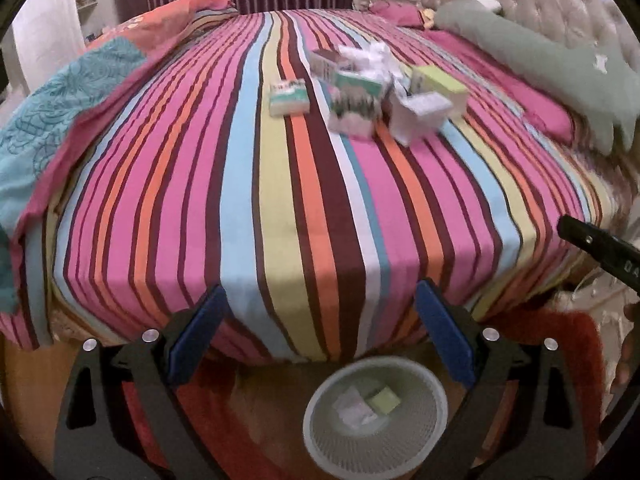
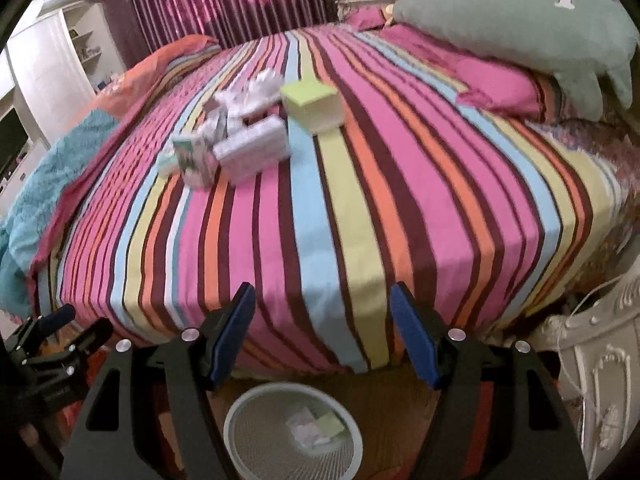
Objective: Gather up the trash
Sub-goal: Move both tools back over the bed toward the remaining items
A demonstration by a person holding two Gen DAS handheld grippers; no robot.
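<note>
Several small cartons lie in a heap on the striped bed (image 1: 280, 220): a green-and-white box (image 1: 290, 97), a printed carton (image 1: 356, 108), a white box (image 1: 420, 114), and a yellow-green box (image 2: 314, 106) beside crumpled white paper (image 2: 256, 88). On the floor at the bed's foot stands a white mesh basket (image 1: 340, 372) (image 2: 240, 404) with a pale wrapper and a green piece inside. My left gripper (image 1: 320, 320) hangs open above the basket, nothing between its blue pads. My right gripper (image 2: 324, 320) is likewise open and empty above the basket.
A green plush pillow (image 2: 520, 28) and pink pillows lie at the headboard end. A blue and orange quilt (image 1: 60, 112) is bunched along the bed's left side. White carved furniture (image 2: 592, 360) stands right of the bed. Red rug (image 1: 224, 420) lies under the basket.
</note>
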